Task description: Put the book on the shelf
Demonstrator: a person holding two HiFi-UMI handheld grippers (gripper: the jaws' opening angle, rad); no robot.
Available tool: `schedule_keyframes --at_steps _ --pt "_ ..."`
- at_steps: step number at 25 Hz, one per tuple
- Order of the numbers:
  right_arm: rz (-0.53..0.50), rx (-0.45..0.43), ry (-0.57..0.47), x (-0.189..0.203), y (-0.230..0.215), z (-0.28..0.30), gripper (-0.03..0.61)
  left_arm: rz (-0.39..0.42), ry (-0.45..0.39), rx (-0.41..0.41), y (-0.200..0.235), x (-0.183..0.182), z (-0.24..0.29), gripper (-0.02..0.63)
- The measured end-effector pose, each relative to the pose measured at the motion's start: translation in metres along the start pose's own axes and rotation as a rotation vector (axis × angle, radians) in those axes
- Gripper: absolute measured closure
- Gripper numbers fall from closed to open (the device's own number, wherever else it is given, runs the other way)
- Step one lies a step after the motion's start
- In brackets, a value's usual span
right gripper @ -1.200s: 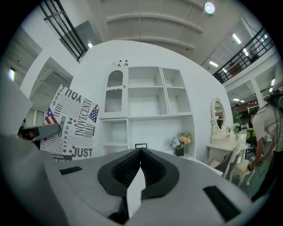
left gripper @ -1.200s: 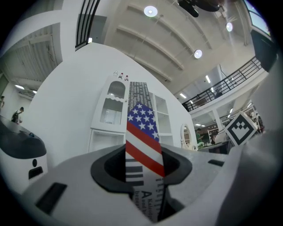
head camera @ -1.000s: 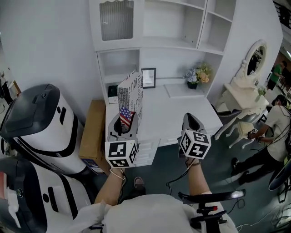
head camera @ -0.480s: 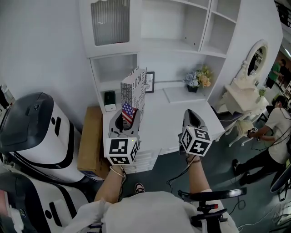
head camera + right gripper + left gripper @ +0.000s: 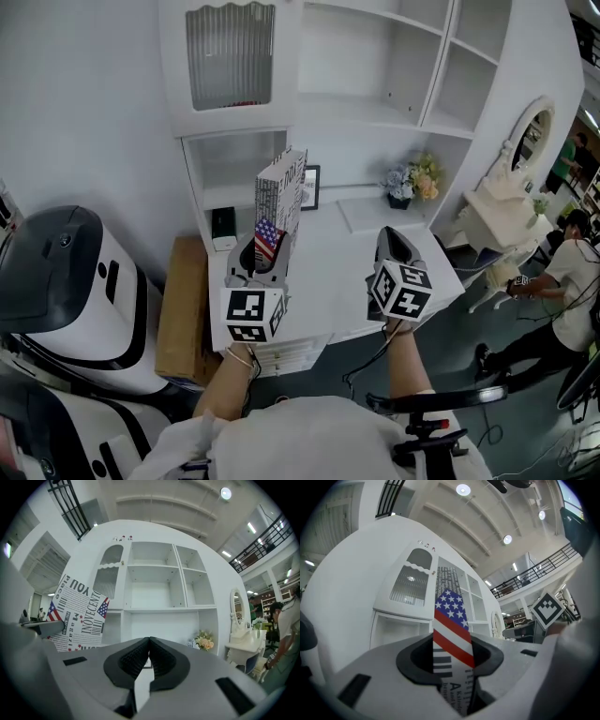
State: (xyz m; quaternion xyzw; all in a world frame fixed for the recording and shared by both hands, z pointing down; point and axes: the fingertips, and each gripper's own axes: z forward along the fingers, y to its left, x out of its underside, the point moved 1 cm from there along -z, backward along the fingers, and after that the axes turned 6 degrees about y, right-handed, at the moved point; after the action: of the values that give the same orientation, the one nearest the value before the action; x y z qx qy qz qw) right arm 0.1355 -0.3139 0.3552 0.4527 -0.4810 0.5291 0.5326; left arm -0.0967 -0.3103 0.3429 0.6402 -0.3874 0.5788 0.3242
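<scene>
White desk (image 5: pixel 333 272) beneath white shelves (image 5: pixel 375 103) — a framed picture (image 5: pixel 310 187) stands at the back, with flowers (image 5: pixel 411 180) right of the picture.

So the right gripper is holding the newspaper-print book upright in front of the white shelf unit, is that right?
Not quite. The left gripper holds the book, its jaws clamped on the book's lower edge, as the left gripper view shows. The right gripper is shut with nothing in it. The book is upright in front of the white shelf unit, as you said.

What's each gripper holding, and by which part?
The left hand-held gripper clamps the upright newsprint-patterned book by its lower edge; the right hand-held gripper is shut, empty.
</scene>
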Motion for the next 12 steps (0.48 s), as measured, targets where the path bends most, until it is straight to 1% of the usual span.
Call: schedule_keyframes --at_steps 8,12 --pt "0.011 0.005 -0.009 -0.013 -0.002 0.048 0.557 0.034 -0.011 0.065 0.013 -0.003 0.042 0.456" --pt "0.014 0.015 0.011 -0.006 -0.005 0.065 0.557 0.012 -0.004 0.063 0.019 0.005 0.052 0.456"
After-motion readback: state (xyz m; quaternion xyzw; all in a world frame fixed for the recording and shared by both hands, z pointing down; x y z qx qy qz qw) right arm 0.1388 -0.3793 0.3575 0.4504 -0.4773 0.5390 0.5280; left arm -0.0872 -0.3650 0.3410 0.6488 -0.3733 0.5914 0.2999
